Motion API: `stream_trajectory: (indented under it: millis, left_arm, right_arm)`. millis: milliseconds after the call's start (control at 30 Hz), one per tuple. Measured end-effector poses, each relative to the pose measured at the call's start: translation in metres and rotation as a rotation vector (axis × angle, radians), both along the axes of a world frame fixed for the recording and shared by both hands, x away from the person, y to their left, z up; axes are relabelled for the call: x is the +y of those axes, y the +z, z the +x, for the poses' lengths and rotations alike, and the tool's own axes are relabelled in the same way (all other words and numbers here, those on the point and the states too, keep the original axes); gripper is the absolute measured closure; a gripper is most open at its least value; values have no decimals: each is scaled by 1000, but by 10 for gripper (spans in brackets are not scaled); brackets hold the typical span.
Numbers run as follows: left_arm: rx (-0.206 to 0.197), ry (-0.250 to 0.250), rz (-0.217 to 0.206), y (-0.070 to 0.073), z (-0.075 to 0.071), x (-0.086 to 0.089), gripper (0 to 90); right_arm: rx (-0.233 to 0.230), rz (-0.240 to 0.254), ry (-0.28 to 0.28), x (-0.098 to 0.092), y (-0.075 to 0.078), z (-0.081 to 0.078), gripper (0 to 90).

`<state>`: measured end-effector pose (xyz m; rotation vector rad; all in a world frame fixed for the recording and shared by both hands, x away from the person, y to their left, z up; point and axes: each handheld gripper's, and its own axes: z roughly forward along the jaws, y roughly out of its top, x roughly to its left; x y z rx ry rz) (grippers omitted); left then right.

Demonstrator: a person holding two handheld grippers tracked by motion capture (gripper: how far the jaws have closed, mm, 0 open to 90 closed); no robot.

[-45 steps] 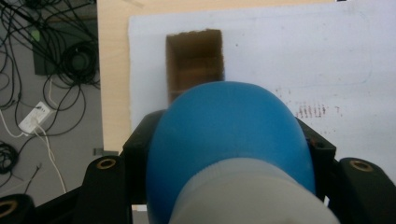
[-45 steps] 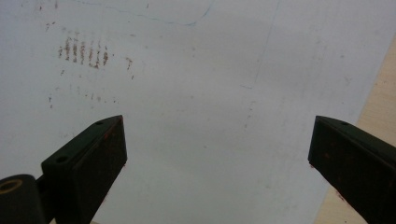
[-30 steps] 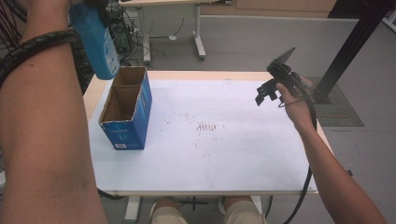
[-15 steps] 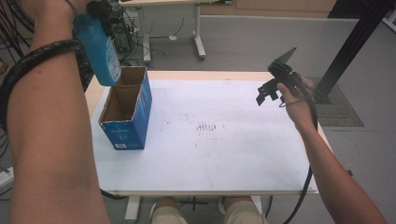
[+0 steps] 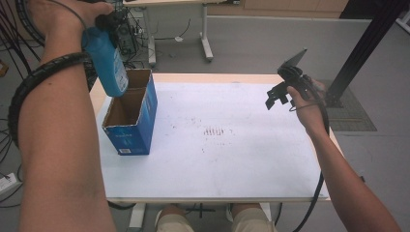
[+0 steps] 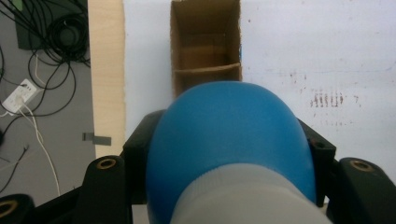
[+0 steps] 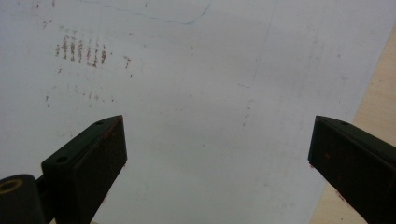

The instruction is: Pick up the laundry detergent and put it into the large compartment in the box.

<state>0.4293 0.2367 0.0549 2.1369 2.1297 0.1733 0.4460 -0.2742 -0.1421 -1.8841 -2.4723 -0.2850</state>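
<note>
**A:** What do I have on the left?

**B:** In the high view my left gripper [image 5: 112, 21] is raised above the table's [image 5: 251, 159] far-left corner, pinching a blue bottle [image 5: 106, 60] that hangs base-down over the open cardboard box [image 5: 131, 113]. The left gripper view looks straight down the bottle's rounded base, jaws pressed on both sides, and shows inside the box: a cardboard divider crossing it.

**A:** And the right?

**B:** My right gripper [image 5: 279, 94] hovers at the table's right side. Its own view shows the jaws spread wide over the white sheet [image 7: 196, 84], with brownish marks [image 7: 81, 50] upper left.

**A:** Any writing?

**B:** Pale print on the box's blue front and a label on the bottle, both too small to read.
</note>
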Motion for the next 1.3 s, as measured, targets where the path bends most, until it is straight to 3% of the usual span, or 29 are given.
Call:
stream_trajectory:
  millis: [1300]
  left_arm:
    - [71,-3,-28,-90,14,16,392]
  right_arm:
    - [14,-11,-1,5,-6,3,44]
